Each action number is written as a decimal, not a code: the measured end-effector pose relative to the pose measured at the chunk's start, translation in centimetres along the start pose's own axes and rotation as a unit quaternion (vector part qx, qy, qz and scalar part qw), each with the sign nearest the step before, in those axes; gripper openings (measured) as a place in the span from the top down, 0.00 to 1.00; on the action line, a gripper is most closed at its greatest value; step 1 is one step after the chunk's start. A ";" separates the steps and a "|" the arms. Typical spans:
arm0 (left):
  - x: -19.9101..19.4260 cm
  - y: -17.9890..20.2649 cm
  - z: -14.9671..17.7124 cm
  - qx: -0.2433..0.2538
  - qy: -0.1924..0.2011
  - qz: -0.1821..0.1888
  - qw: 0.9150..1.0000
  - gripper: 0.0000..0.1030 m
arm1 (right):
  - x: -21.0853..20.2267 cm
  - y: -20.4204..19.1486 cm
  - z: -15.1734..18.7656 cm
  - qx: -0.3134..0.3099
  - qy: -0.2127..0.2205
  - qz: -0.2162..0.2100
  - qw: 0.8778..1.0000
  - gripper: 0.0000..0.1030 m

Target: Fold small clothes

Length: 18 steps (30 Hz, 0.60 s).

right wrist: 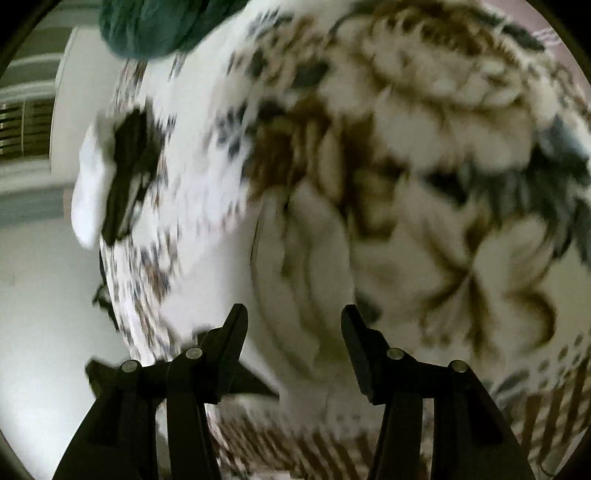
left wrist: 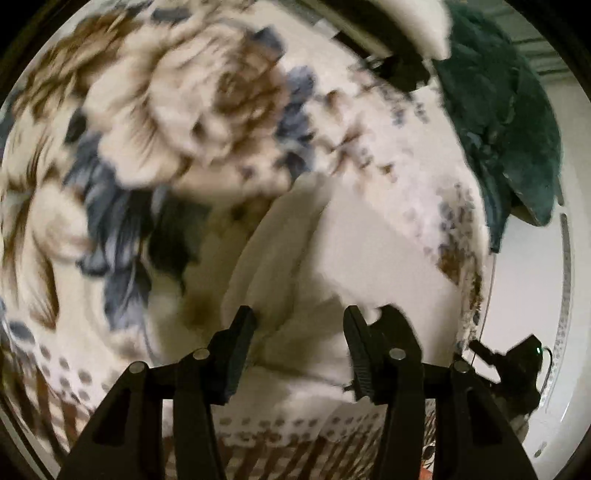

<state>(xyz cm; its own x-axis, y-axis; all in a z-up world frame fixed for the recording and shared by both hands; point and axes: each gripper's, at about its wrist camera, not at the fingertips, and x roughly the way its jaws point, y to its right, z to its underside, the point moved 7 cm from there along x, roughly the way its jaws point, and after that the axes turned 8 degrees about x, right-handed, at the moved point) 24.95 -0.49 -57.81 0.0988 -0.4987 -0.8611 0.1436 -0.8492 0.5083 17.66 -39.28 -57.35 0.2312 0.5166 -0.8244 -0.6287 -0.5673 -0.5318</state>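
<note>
A small white garment (left wrist: 332, 258) lies rumpled on a floral blanket (left wrist: 166, 129) just ahead of my left gripper (left wrist: 299, 314). The left jaws stand apart with white cloth between and around them; I cannot tell whether they touch it. In the right wrist view the white garment (right wrist: 306, 280) lies under my right gripper (right wrist: 293, 314), whose jaws stand open over it. Both views are blurred by motion.
A dark green garment (left wrist: 506, 110) lies at the blanket's far right edge, also in the right wrist view (right wrist: 155, 26). A white and black piece (right wrist: 110, 177) sits at the blanket's left edge. The floral blanket (right wrist: 443, 147) fills most of both views. White floor (right wrist: 44, 295) lies beside it.
</note>
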 end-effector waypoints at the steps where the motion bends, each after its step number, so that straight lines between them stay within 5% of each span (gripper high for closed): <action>1: 0.5 -0.3 0.4 -0.010 -0.005 0.000 1.000 0.54 | 0.7 0.0 1.0 -0.006 -0.013 0.009 1.000 0.47; 4: 0.8 -0.6 1.4 -0.015 0.007 -0.011 1.000 0.59 | 2.6 0.8 3.3 -0.016 -0.043 0.049 0.998 0.51; 5: 0.6 -0.3 1.7 -0.006 0.016 -0.016 1.000 0.70 | 2.9 0.9 3.9 -0.021 -0.042 0.060 0.997 0.61; 6: 0.5 -0.2 2.0 0.004 0.019 -0.029 0.999 0.97 | 3.0 1.0 4.2 -0.027 -0.036 0.066 0.997 0.90; 13: -2.5 -0.7 2.9 0.004 0.038 -0.027 0.999 0.97 | -0.6 1.9 3.8 -0.008 0.024 0.070 0.997 0.94; 18: -1.7 -2.0 3.5 0.006 0.001 -0.031 1.000 0.96 | -0.8 2.2 2.8 -0.021 0.019 0.102 0.994 0.94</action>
<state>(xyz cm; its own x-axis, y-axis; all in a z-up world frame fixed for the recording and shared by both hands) 21.05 1.43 -57.43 0.0926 -0.4452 -0.8907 0.1374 -0.8802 0.4542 13.98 -39.10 -57.33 0.1299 0.3635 -0.9225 -0.6346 -0.6844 -0.3590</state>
